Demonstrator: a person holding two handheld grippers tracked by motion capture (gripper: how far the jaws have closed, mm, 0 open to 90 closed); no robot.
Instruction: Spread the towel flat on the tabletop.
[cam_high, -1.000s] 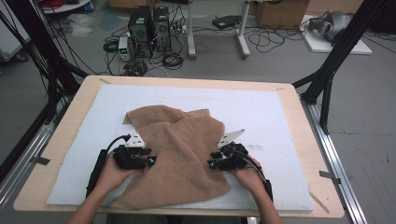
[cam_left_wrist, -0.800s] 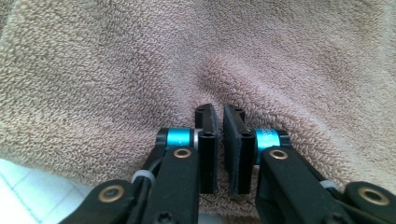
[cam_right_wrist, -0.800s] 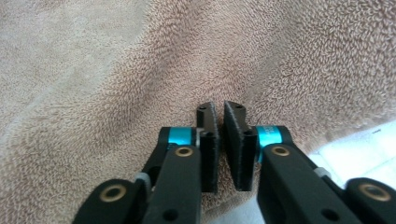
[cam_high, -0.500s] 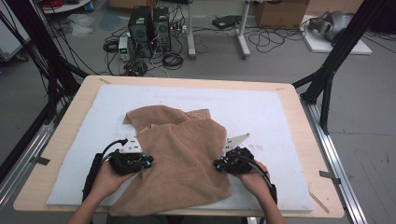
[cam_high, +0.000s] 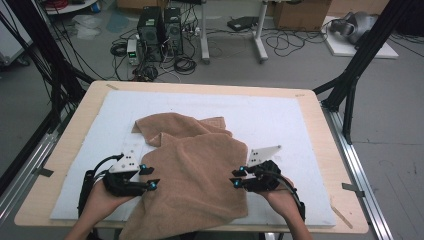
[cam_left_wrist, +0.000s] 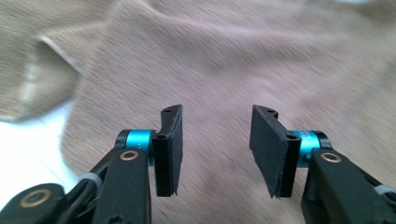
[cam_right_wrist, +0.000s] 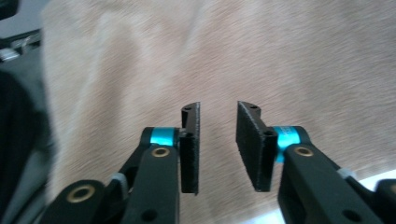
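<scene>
White mat (cam_high: 280, 120), computers (cam_high: 159, 27), perhaps cables (cam_high: 300, 42).

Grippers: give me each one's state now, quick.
Left gripper: open, jaws just opened, nothing between them, brown towel beneath.
Right gripper: open, jaws just opened, nothing held, over the same towel.

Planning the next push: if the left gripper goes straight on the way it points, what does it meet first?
Most likely the towel: the left gripper, jaws open with nothing between them, aims right at it. Depth unclear.
</scene>
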